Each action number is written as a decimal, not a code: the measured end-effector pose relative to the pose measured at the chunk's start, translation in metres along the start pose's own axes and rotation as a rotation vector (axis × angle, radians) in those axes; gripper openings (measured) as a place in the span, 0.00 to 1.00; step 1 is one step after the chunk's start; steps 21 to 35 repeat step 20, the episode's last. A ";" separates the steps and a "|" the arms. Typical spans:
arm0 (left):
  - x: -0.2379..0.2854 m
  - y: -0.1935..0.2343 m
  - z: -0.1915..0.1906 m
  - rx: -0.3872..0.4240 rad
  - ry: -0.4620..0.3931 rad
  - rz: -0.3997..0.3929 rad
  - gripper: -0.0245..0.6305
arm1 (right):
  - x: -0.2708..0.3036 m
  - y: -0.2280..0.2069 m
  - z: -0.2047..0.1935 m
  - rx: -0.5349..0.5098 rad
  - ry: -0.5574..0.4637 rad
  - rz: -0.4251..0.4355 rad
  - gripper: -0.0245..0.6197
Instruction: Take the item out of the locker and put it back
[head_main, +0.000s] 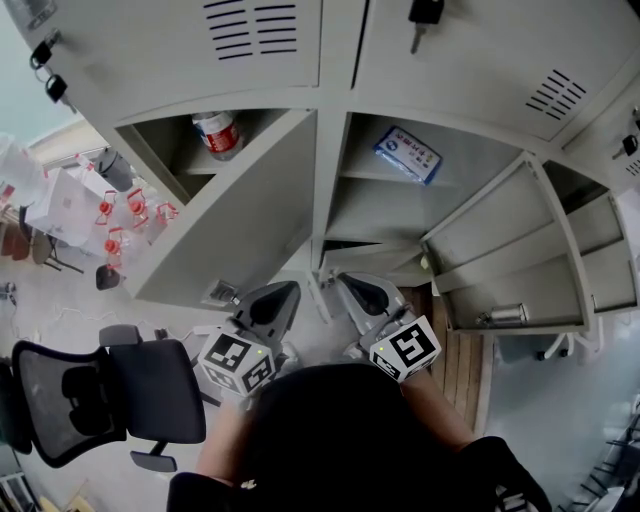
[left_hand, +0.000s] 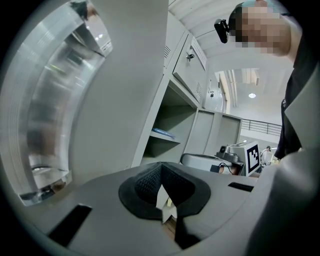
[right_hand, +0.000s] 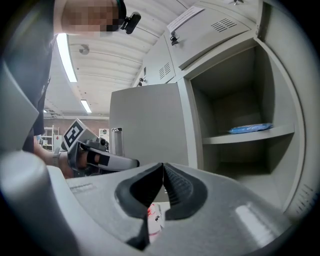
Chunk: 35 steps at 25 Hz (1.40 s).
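Between the fingers (left_hand: 147, 184) of the left gripper (left_hand: 161, 175) nothing is held: the ribbed pads meet tip to tip. The right gripper (right_hand: 163, 172) shows the same, its jaws pressed together and empty. Both tools hang side by side, near level, nosing toward the open locker (head_main: 330, 180), which reads as a waiting posture, with no load to call for a grip. Ahead of and above the right gripper's tips, a blue packet (right_hand: 250, 128) lies flat on the shelf (right_hand: 215, 139), apart from either tool. It looks the likelier item, either awaiting removal or already returned; the pictures do not settle which. Farther off, up and left of the left gripper's tips, a red-labelled bottle (head_main: 218, 133) sits in the neighbouring compartment. Its locker door (head_main: 225, 225) is swung wide, presumably to clear the reach.
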<state>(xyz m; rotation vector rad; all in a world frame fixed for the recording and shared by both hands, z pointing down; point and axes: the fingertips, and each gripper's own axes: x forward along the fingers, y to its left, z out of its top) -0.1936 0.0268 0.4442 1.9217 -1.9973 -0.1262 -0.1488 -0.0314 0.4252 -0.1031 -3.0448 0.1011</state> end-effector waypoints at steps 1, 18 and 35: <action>0.000 0.000 0.000 0.000 0.000 0.000 0.06 | 0.000 0.000 0.000 0.002 -0.002 -0.002 0.04; 0.000 -0.001 -0.001 -0.007 0.004 -0.003 0.06 | -0.005 0.000 -0.002 0.001 0.007 -0.013 0.04; 0.000 -0.001 -0.001 -0.008 0.004 -0.002 0.06 | -0.005 0.000 -0.003 0.001 0.010 -0.015 0.04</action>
